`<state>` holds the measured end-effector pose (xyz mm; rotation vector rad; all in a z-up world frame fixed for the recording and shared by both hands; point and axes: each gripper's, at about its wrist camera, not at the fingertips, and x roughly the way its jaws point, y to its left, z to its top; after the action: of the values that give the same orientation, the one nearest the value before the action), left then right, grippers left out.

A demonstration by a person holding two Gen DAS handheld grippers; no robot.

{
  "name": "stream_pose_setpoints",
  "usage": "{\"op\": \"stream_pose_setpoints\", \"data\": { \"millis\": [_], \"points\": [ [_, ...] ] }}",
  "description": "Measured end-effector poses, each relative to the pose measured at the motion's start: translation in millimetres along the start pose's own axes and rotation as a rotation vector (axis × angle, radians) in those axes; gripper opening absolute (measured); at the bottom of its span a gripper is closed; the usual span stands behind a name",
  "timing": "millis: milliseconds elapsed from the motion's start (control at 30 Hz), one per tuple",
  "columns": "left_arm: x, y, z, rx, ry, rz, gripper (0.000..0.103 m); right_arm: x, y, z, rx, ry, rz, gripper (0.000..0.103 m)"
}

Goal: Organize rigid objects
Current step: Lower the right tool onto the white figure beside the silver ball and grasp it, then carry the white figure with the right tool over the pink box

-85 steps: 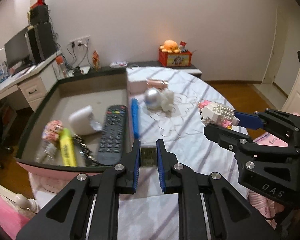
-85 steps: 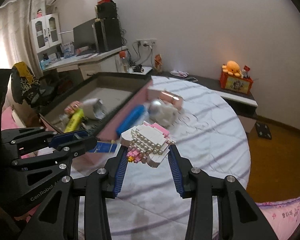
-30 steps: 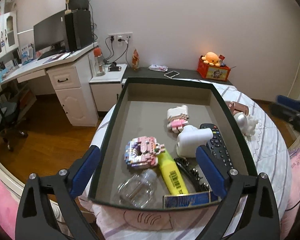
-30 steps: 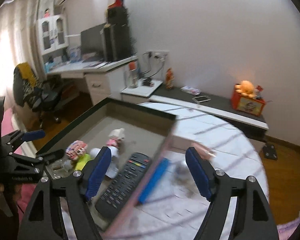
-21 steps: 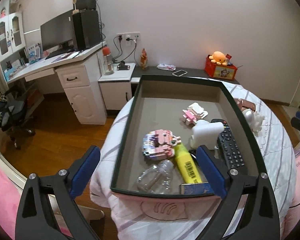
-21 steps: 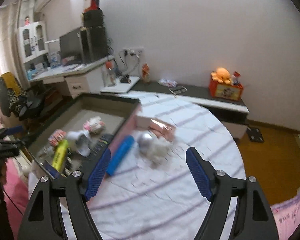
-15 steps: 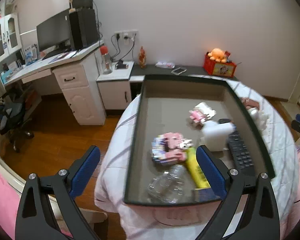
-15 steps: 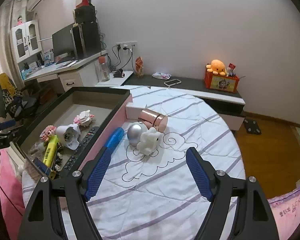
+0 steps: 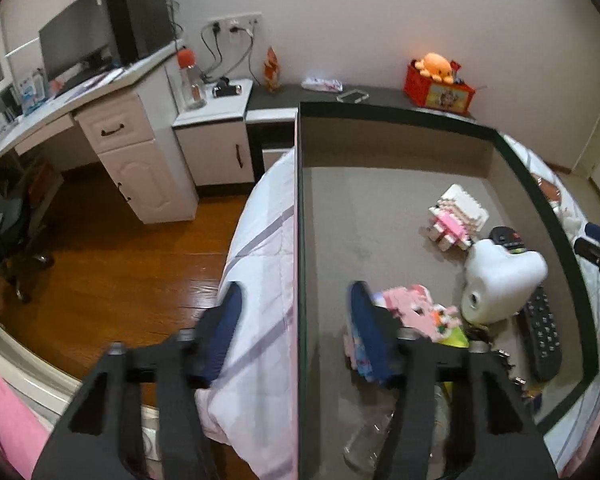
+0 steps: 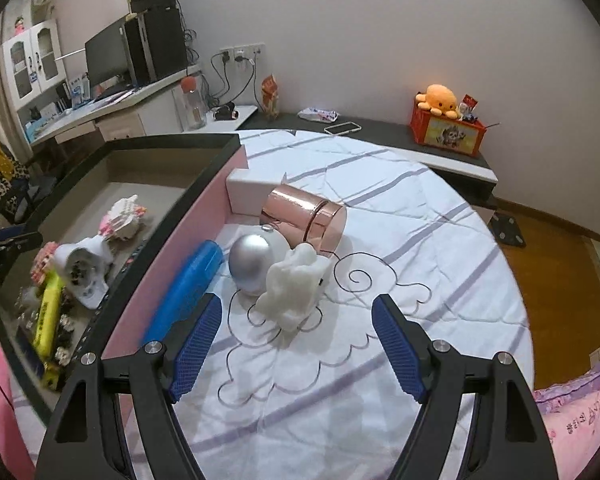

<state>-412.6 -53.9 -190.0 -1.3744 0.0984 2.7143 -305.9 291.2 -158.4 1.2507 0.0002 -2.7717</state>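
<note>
over the box (image 9: 300, 240) rim, left gripper (image 9: 296, 320) and right gripper (image 10: 296, 344) gape empty; no writing legible.

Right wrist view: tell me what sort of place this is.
Most likely a bedroom or home study. A desk with a monitor stands by the wall, an orange plush octopus sits on a low shelf, and the work surface is a striped bedsheet spread over a round table.

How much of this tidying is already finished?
Several things already lie in the tray: a block toy, a yellow marker, a remote. Both the right gripper and left gripper are open, holding nothing. Left outside: copper cup, silver ball, white figure, blue case.
</note>
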Motion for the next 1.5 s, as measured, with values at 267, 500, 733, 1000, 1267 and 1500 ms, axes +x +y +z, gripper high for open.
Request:
{"op": "stream_pose_setpoints", "data": {
  "millis": [267, 500, 733, 1000, 1267, 1500],
  "points": [
    [9.9, -10.2, -3.0, 0.087, 0.041, 0.025, 0.006, 20.0, -0.3, 4.8, 0.013, 0.029, 0.02, 0.079],
    [11.0, -8.0, -5.0, 0.061, 0.04, 0.024, 0.007, 28.9, -2.0, 9.1, 0.051, 0.029, 0.039, 0.079],
    [14.1, -6.1, -5.1, 0.055, 0.052, 0.022, 0.007, 36.7, 0.0, 7.1, 0.069, 0.036, 0.094, 0.068],
    [14.9, -5.2, -6.8, 0.049, 0.059, 0.014, 0.007, 24.1, 0.2, 0.3, 0.063, 0.026, 0.109, 0.047],
    [15.4, -2.5, -8.3, 0.047, 0.059, 0.005, 0.007, 10.6, 0.0, -8.9, 0.074, 0.002, 0.114, 0.046],
    [16.8, -1.6, -7.9, 0.041, 0.058, -0.004, 0.007, -11.8, 1.8, -7.4, 0.07, -0.041, 0.109, 0.046]
  ]
}}
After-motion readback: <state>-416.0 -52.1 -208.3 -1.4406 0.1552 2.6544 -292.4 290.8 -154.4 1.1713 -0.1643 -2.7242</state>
